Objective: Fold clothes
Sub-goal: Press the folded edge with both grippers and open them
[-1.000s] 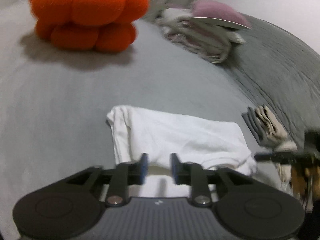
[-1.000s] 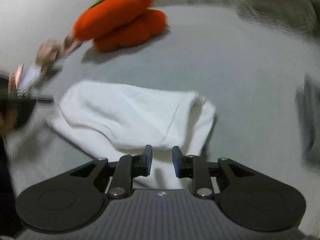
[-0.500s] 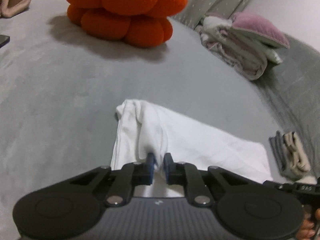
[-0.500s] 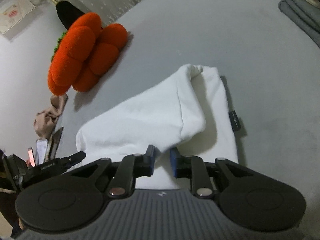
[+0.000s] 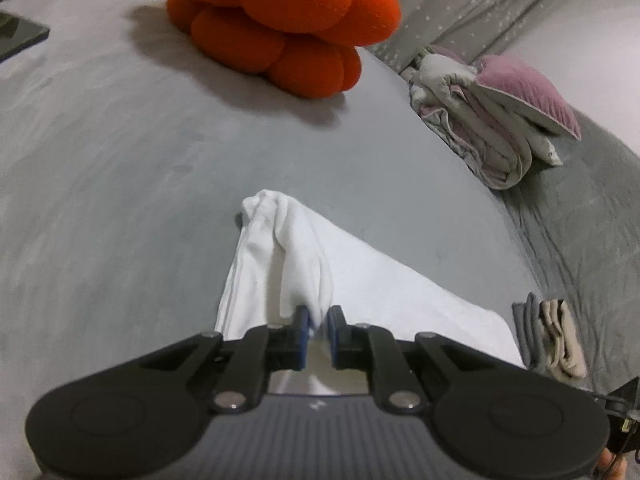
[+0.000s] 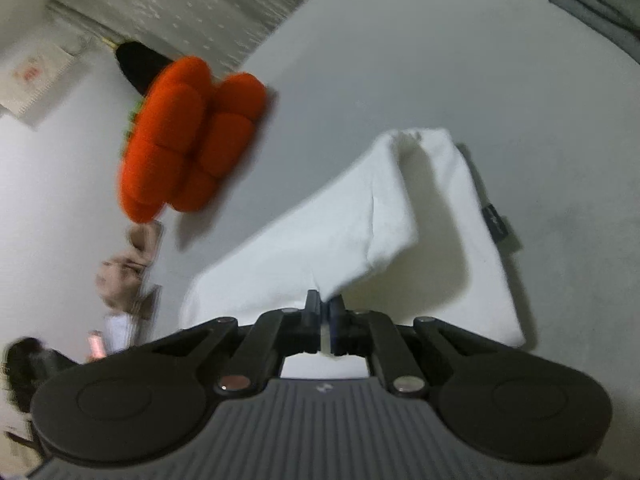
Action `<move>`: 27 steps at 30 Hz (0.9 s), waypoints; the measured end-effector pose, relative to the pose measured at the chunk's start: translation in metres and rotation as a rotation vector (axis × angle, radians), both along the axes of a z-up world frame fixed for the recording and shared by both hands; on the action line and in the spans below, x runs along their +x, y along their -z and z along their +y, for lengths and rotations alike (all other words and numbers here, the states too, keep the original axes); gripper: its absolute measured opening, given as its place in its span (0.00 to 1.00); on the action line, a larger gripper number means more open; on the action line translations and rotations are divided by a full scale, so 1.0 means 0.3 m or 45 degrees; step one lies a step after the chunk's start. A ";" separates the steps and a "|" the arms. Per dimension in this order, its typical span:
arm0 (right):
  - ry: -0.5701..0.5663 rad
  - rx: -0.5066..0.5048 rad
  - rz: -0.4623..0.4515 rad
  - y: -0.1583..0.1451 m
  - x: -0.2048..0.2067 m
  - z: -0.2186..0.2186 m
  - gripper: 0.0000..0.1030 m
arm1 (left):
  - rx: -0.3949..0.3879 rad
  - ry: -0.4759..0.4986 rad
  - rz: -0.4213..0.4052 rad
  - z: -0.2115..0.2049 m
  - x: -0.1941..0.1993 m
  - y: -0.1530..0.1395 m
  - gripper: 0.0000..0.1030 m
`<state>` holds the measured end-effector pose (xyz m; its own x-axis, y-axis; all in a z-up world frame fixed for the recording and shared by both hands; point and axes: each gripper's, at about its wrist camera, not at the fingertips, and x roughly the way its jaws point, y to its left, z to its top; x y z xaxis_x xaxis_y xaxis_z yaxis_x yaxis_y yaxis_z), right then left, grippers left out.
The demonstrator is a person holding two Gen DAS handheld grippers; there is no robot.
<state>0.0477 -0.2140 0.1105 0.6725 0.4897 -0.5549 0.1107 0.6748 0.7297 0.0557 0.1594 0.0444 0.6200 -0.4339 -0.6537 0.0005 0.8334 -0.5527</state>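
- Left wrist view: the left gripper (image 5: 319, 322) has its jaws drawn close on a pinch of the white garment (image 5: 380, 292), leaving only a cloth-filled slit between the blue pads. The held edge is raised, so the fabric runs up from the grey bed surface (image 5: 120, 168) in a ridge towards the tongs, while the far end lies bunched on the bed. I judge it is held up like this so a layer can be carried over the rest.
- Same view, surroundings: an orange plush cushion (image 5: 280, 20) sits well beyond the garment, a rolled bundle of pale bedding (image 5: 488, 128) lies to the right, and a small folded stack (image 5: 556, 344) rests near the garment's right edge, perhaps pieces that are done with.
- Right wrist view: the right gripper (image 6: 324, 312) is nearly fully closed on another edge of the same white garment (image 6: 320, 232). The upper layer hangs lifted from this pinch, opening a shadowed pocket over the lower layer, which lies flat on the bed with a small dark label (image 6: 496, 220) at its right side.
- Both views together: with a grip on each side the lifted edge looks kept level, which should suit a straight fold; how many folds the garment already carries, I cannot tell.
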 end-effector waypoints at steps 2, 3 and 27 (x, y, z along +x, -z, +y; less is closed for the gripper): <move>-0.015 0.009 0.023 0.005 0.008 -0.007 0.06 | -0.016 -0.004 0.003 0.009 -0.005 0.010 0.10; -0.029 0.003 0.055 0.022 0.018 -0.008 0.06 | -0.024 -0.006 0.004 0.013 -0.007 0.014 0.10; -0.201 -0.749 -0.301 -0.085 0.040 0.112 0.17 | 0.332 0.204 -0.403 -0.134 0.012 -0.121 0.32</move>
